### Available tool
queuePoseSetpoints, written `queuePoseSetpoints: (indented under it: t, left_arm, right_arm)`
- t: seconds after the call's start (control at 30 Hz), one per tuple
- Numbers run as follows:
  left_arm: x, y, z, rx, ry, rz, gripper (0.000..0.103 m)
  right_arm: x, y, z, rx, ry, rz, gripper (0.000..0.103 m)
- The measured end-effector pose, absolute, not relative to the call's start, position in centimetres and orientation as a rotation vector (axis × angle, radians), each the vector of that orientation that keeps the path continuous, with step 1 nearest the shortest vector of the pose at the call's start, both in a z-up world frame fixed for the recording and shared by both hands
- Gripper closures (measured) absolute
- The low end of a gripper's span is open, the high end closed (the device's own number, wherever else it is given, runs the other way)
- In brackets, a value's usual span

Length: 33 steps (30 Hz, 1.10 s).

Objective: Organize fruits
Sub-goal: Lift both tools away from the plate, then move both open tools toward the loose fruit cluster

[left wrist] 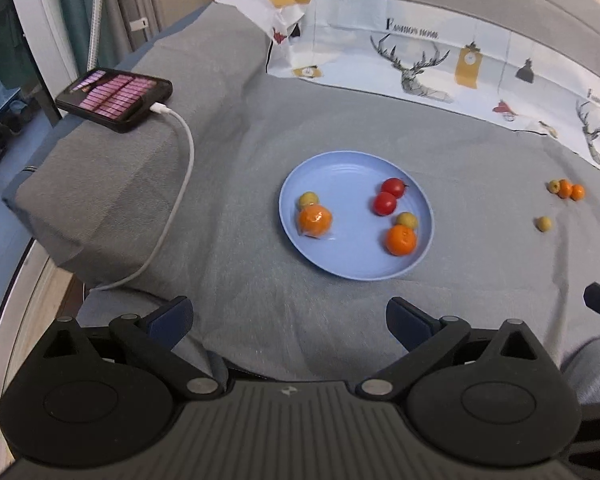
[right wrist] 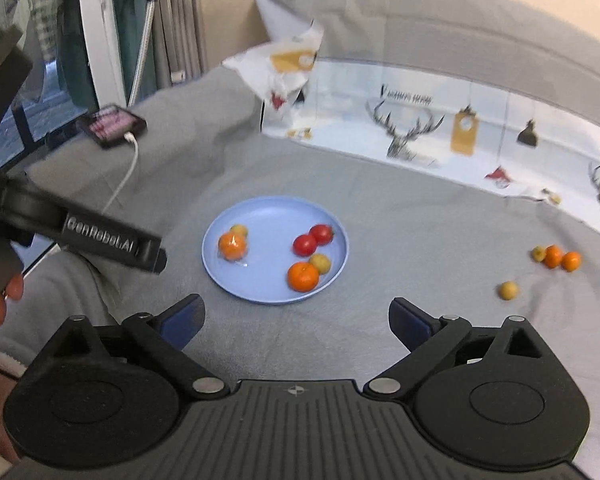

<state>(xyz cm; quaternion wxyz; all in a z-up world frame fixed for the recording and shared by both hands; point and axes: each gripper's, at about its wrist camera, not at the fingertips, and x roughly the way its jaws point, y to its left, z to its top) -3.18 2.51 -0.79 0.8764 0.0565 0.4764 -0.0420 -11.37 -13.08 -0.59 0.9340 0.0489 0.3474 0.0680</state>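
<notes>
Both tongs (left wrist: 290, 320) (right wrist: 296, 320) released, empty; phone (left wrist: 114, 98) and cable (left wrist: 180, 184) left of plate (left wrist: 352, 264).

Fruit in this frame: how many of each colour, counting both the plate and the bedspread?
Orange: 4, two on the blue plate, including a wrapped orange, and two on the grey bedspread, as in this pair
Red: 2, both on the plate
Yellow-green: 4, two on the plate, two off it
Total: 10

My left gripper (left wrist: 290, 322) and right gripper (right wrist: 296, 322): black ribbed bodies, round hubs, silver pivot screws, dark blue fingers (left wrist: 171, 316). White "GenRobot.AI" lettering on left.
</notes>
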Motion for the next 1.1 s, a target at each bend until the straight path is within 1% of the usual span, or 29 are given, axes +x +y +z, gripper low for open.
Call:
queuePoseSetpoints:
  t: [0.27,0.47,0.83,1.1]
  left_arm:
    - [-7.0,2.3,1.8,0.126,0.913,-0.106,0.0]
    - [-8.8,2.2,3.2,0.132,0.861,-0.111,0.0]
    - [-9.7,2.8,4.2,0.119,0.815,-0.105,0.0]
    - [-9.6,3.0,4.1,0.117,0.819,-0.106,0.0]
  right_arm:
    - [-15.6,-12.8,1.9,0.08,0.588,0.123,0.003]
    - [-17.7,-12.5,3.0,0.062,0.537,0.116,0.003]
    - [-19.0,-11.8,3.8,0.036,0.502,0.114,0.003]
    - [-19.0,-11.8,3.8,0.029,0.506,0.119,0.003]
